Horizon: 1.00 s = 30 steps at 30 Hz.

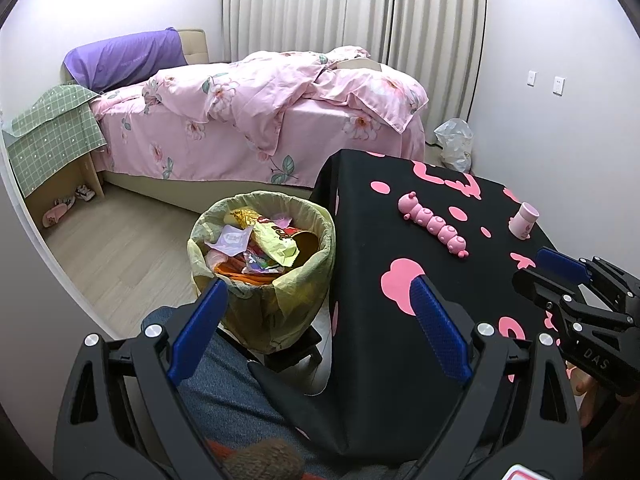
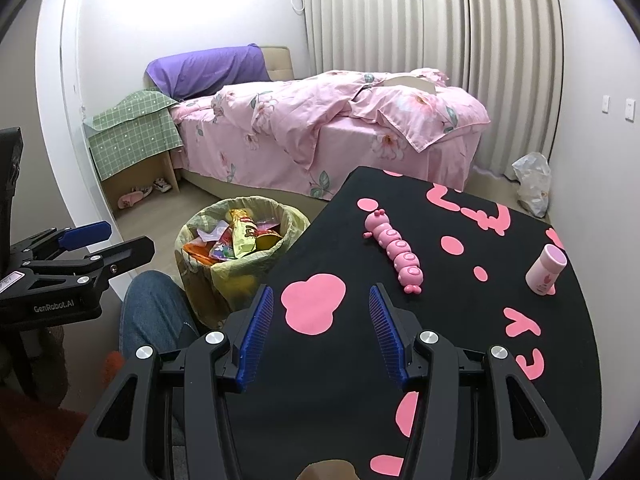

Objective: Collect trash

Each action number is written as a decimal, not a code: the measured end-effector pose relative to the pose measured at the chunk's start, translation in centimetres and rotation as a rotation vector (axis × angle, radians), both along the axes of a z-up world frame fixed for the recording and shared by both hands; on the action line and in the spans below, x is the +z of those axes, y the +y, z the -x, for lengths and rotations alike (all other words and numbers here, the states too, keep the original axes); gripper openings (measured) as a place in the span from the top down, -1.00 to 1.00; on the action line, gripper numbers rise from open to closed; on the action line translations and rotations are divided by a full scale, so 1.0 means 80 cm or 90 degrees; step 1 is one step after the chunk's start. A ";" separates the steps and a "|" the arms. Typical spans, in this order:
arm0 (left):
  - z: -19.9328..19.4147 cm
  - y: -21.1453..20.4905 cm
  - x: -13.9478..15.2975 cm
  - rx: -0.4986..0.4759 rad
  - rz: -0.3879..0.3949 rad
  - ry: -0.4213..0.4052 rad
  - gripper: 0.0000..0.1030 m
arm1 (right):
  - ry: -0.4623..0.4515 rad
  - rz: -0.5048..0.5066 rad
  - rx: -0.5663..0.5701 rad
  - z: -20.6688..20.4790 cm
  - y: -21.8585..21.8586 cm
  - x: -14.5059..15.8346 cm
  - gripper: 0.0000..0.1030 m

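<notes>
The left gripper [image 1: 320, 304] gapes empty between a full trash bin [image 1: 262, 264] and table [image 1: 400, 220].

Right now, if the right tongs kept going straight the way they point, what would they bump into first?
Probably the black tablecloth itself, on its pink blotch just ahead of the open right tongs. The pink caterpillar toy lies off to one side.

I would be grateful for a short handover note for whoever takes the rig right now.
Left tool: open, empty, held over the gap between bin and table.
Right tool: open, empty, over the table.
Bin on the floor left of the table, bag full of wrappers.
On the table: a pink caterpillar toy and a pink cup lying on its side.
Done: no loose trash shows on the table.
Left: probably the bag; a white plastic bag by the far wall.
</notes>
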<state>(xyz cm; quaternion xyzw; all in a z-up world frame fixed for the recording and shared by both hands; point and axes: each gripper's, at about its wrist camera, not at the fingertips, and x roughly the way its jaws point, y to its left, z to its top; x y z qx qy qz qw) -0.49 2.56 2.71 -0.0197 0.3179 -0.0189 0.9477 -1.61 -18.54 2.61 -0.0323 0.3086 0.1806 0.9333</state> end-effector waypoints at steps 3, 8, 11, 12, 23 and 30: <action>0.001 -0.001 0.000 0.000 0.000 0.000 -0.71 | 0.002 -0.001 0.000 0.000 -0.002 -0.002 0.07; 0.001 -0.002 0.000 0.002 0.000 0.000 -0.71 | 0.004 -0.001 -0.001 0.001 -0.003 -0.004 0.07; 0.001 -0.003 0.000 0.002 0.000 -0.001 -0.71 | 0.004 -0.001 0.000 0.001 -0.003 -0.004 0.07; 0.001 -0.003 0.000 0.003 0.000 0.000 -0.71 | 0.004 -0.001 0.000 0.001 -0.003 -0.003 0.07; 0.002 -0.006 0.000 0.005 -0.002 -0.001 -0.71 | 0.004 -0.002 -0.001 0.001 -0.003 -0.003 0.07; 0.001 -0.001 -0.001 -0.006 -0.003 -0.001 -0.71 | 0.003 -0.001 -0.003 0.003 -0.005 -0.002 0.07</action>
